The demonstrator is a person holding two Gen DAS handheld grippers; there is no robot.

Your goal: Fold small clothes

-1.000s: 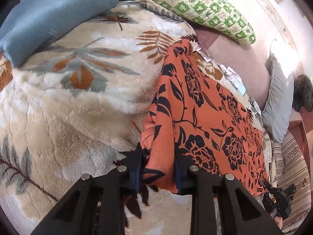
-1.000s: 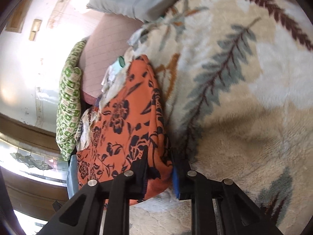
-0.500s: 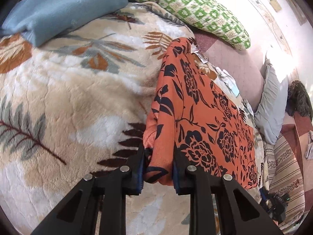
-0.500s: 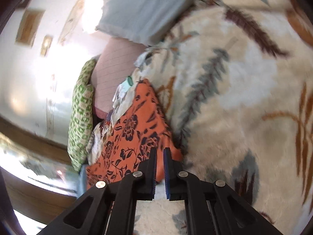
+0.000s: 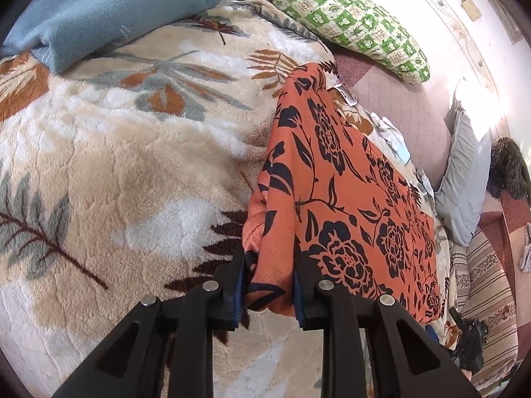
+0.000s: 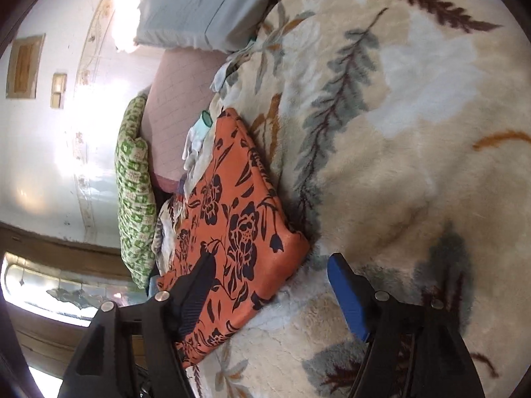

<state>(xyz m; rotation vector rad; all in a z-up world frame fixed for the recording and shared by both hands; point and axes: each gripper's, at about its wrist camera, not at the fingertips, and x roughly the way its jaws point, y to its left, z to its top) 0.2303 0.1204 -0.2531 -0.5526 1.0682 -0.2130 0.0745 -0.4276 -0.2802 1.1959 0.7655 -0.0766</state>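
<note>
An orange garment (image 5: 338,182) with a black flower print lies folded on a cream leaf-patterned blanket (image 5: 116,165). My left gripper (image 5: 268,282) is shut on its near corner, with the cloth bunched between the pads. In the right wrist view the same garment (image 6: 239,225) lies flat on the blanket (image 6: 398,132). My right gripper (image 6: 272,278) is open and empty, its jaws spread wide just above the garment's near corner.
A blue folded blanket (image 5: 99,10) and a green checked pillow (image 5: 332,6) lie at the far side. A grey pillow (image 5: 464,179) and small white cloths (image 5: 391,132) lie beyond the garment. A wall (image 6: 49,165) is close by.
My right gripper has let go of the garment's corner and opened wide; the cloth has dropped flat. My left gripper keeps its hold and has shifted slightly.
</note>
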